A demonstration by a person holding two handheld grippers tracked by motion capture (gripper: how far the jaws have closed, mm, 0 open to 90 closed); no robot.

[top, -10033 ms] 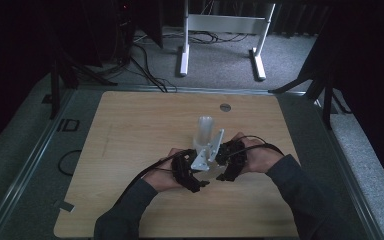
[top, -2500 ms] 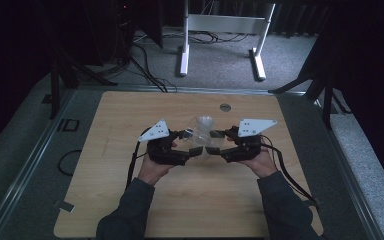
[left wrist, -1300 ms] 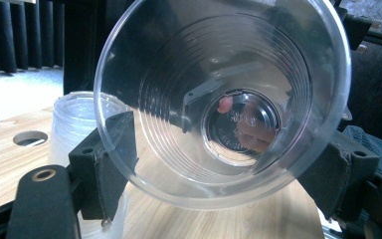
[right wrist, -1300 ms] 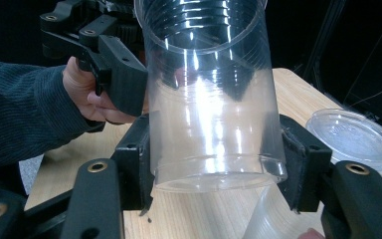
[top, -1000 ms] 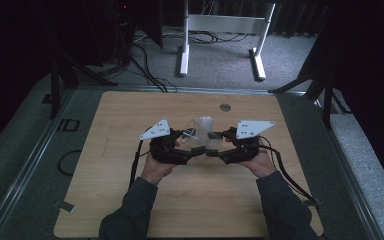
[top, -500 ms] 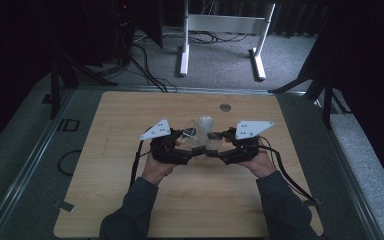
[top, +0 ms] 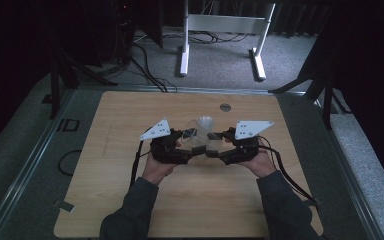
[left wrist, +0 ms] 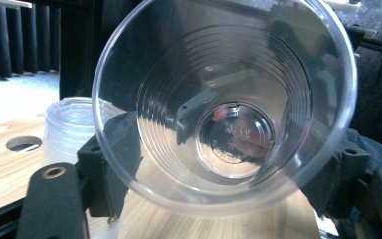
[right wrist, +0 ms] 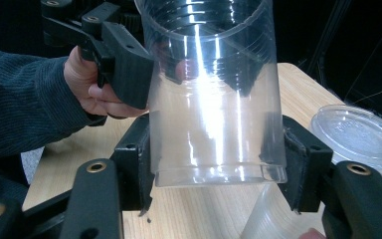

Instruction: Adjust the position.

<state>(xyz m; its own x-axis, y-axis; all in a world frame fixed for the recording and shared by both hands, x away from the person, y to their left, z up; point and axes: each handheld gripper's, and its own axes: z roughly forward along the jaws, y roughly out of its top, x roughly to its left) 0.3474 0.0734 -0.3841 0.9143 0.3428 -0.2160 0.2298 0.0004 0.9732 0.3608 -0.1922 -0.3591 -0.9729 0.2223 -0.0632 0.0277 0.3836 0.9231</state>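
Above the table point(top: 130, 200), both grippers clamp one clear cup point(right wrist: 214, 99).

Both forearms come in from the near edge of the table, dark sleeves, hands meeting over its middle, grippers pointed inward at each other, grey plates on top. Left gripper point(top: 187, 150) held level in the left hand point(top: 156, 167), jaws just been closing, pads at either side of the clear cup point(left wrist: 224, 99) near its rim; contact cannot be confirmed. Right gripper point(top: 215, 149) held level in the right hand point(top: 260, 162), jaws eased slightly apart, pads pressing both sides of the cup's base end.
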